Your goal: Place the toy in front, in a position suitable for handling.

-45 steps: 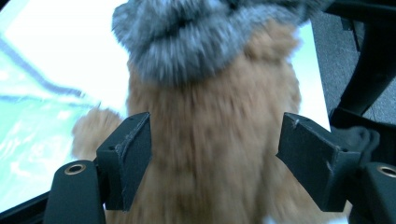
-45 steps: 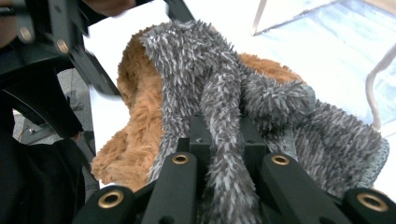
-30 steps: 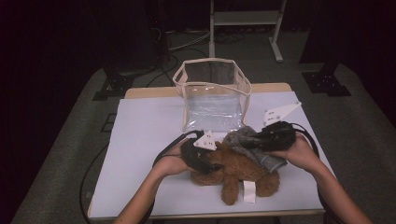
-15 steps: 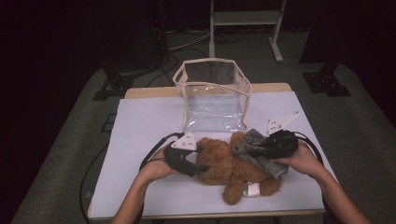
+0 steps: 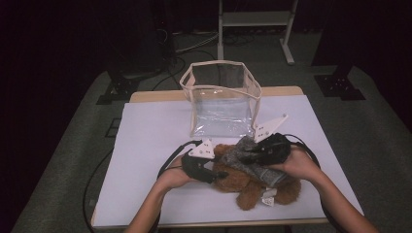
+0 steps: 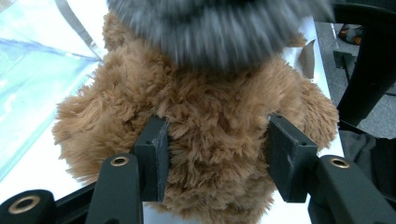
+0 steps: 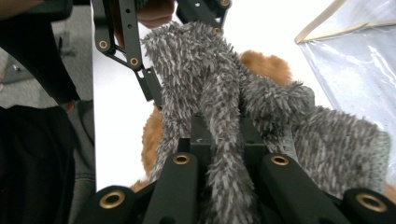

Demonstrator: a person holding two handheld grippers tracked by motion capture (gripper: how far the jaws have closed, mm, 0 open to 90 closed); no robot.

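A brown teddy bear (image 5: 252, 191) lies on the white table (image 5: 150, 136) with a grey fuzzy cloth (image 5: 245, 153) draped over it. My left gripper (image 5: 221, 174) comes at the bear from the left. In the left gripper view its jaws (image 6: 222, 156) have just been closing and now press into the fur of the bear (image 6: 210, 107) on both sides. My right gripper (image 5: 248, 156) reaches in from the right, and in the right gripper view it (image 7: 222, 135) is shut on a fold of the grey cloth (image 7: 210, 70).
A clear plastic bag with a beige rim (image 5: 221, 97) stands open behind the bear at the table's middle back. Cables trail from both grippers over the table. A dark floor, a metal stand (image 5: 252, 29) and stand bases surround the table.
The left gripper drew back to the left, then came in again and narrowed its jaws on the bear. The right hand drifted right and came back left with the grey cloth.
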